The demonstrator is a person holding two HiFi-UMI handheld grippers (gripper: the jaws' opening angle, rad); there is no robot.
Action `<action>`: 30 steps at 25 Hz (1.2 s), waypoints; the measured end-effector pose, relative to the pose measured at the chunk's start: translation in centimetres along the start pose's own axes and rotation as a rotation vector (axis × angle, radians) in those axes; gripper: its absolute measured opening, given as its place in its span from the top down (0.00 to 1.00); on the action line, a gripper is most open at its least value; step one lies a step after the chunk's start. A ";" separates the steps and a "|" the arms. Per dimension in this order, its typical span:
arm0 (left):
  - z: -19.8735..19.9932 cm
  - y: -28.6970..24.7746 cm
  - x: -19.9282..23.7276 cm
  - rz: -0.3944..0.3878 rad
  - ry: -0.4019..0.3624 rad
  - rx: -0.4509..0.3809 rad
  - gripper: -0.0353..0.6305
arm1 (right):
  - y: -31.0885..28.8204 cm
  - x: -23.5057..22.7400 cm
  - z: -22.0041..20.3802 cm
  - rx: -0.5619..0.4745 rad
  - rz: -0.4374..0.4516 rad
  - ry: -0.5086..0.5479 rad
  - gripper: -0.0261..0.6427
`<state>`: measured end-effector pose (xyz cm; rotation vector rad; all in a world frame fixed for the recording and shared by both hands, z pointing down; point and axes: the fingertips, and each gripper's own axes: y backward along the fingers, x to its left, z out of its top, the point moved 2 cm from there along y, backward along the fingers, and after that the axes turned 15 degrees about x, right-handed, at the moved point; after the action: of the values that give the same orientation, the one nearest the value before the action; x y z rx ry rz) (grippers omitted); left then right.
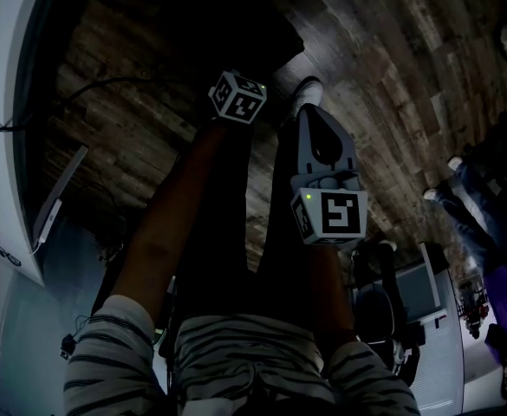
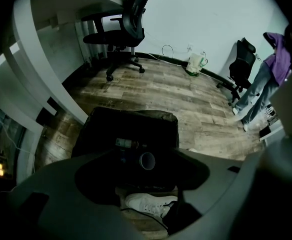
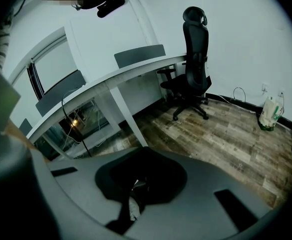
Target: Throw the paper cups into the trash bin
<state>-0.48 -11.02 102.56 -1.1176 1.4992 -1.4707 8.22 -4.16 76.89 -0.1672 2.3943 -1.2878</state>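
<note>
Your left tongs (image 2: 143,178) stand wide and empty right over the black trash bin (image 2: 136,124) on the floor. One paper cup (image 2: 146,160) lies on its side inside the bin. Your right tongs (image 3: 138,181) sit nearly together, holding nothing.

A paper cup (image 2: 146,160) lies on its side inside the black trash bin (image 2: 136,116).

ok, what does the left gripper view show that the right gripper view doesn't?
Left only: black-lined trash bin with a cup and bottle in it, white shoe, person in purple. Right only: grey panels above the desk. Both: the desk, black office chair, bag by the wall, wood floor.
</note>
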 end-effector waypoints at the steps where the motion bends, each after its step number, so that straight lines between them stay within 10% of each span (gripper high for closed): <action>1: 0.1 0.1 -0.1 0.000 0.000 -0.001 0.51 | 0.1 -0.1 0.1 0.000 -0.001 0.000 0.95; 30: 2.1 8.7 -0.6 0.032 0.099 -0.078 0.65 | 5.1 -0.6 3.9 -0.048 -0.004 0.030 0.95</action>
<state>0.99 -11.50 93.68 -1.0750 1.6480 -1.4748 10.85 -4.07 71.00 -0.1673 2.4528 -1.2439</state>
